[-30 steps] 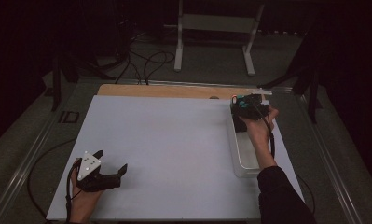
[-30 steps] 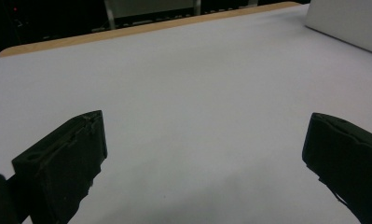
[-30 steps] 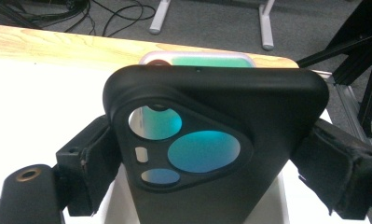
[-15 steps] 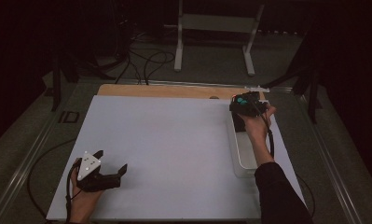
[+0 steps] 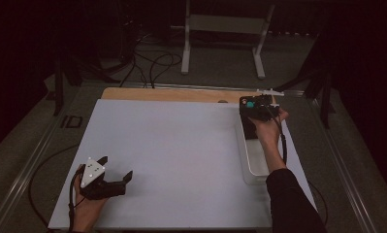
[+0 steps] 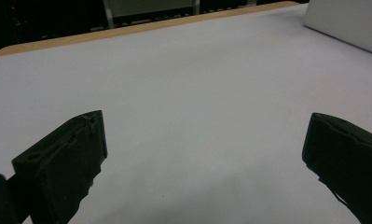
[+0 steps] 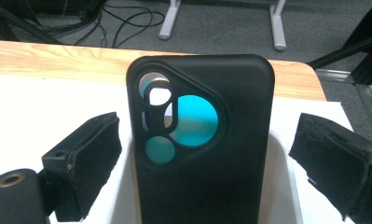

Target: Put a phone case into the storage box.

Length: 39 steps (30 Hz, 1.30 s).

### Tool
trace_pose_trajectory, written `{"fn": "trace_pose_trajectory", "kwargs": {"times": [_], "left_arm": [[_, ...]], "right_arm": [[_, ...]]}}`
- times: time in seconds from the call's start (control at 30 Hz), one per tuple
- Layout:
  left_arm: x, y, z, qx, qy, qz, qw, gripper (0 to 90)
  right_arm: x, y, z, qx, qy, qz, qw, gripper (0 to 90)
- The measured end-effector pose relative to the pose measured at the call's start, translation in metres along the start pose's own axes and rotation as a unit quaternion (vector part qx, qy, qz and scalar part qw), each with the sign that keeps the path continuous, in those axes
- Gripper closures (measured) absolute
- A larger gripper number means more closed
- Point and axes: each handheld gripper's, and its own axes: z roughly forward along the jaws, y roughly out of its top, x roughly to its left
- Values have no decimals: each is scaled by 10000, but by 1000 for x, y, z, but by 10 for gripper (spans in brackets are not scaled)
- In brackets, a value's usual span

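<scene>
A black phone (image 7: 202, 154) with teal showing through its camera cutout stands upright at the far end of a white tray (image 7: 281, 186). My right gripper (image 7: 207, 135) is open around the phone. Its jaws have just been opening, and a gap shows on each side of the phone. From above, the right gripper (image 5: 261, 108) hovers over the tray's (image 5: 251, 167) far end, beside the phone (image 5: 249, 114). My left gripper (image 5: 116, 167) rests on the white mat (image 5: 181, 155) near the front left corner, and the left gripper (image 6: 202, 135) is open with nothing between its jaws.
A wooden table edge (image 5: 171, 94) runs along the far side of the mat. Behind it stand a metal frame (image 5: 225, 43) and loose cables (image 5: 152, 63) on the floor. The tray's corner (image 6: 347, 23) appears far off in the left gripper view.
The right hand has crept slightly toward the far end of the tray. The left hand has stayed in place.
</scene>
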Motion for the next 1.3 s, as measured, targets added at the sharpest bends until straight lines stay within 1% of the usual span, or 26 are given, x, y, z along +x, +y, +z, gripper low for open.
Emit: {"fn": "trace_pose_trajectory", "kwargs": {"times": [0.17, 0.27, 0.3, 0.4, 0.5, 0.57, 0.9, 1.13, 1.23, 1.3], "left_arm": [[0, 0, -1, -5, 12, 11, 10000, 4], [0, 0, -1, -4, 15, 6, 10000, 4], [0, 0, -1, -5, 17, 6, 10000, 4], [0, 1, 0, -2, 22, 17, 10000, 4], [-1, 1, 0, 5, 21, 26, 10000, 4], [-1, 1, 0, -1, 20, 21, 10000, 4], [0, 2, -1, -4, 13, 21, 10000, 4], [-1, 2, -1, -13, 11, 16, 10000, 4], [-1, 2, -1, -17, 7, 11, 10000, 4], [-1, 2, -1, -16, 3, 15, 10000, 4]], "right_arm": [[1, -1, -7, -63, 91, -45, 9999, 79], [2, -1, -13, -114, 174, -130, 9997, 79], [3, -2, -16, -139, 187, -194, 9995, 79], [6, -2, -26, -219, 333, -297, 9988, 79], [11, -5, -35, -275, 415, -513, 9974, 79], [13, -7, -41, -302, 473, -586, 9967, 79], [21, -14, -66, -510, 743, -752, 9931, 79], [30, -24, -82, -611, 974, -951, 9888, 79], [33, -31, -89, -657, 1090, -948, 9873, 79], [35, -35, -93, -711, 1116, -981, 9863, 79]]}}
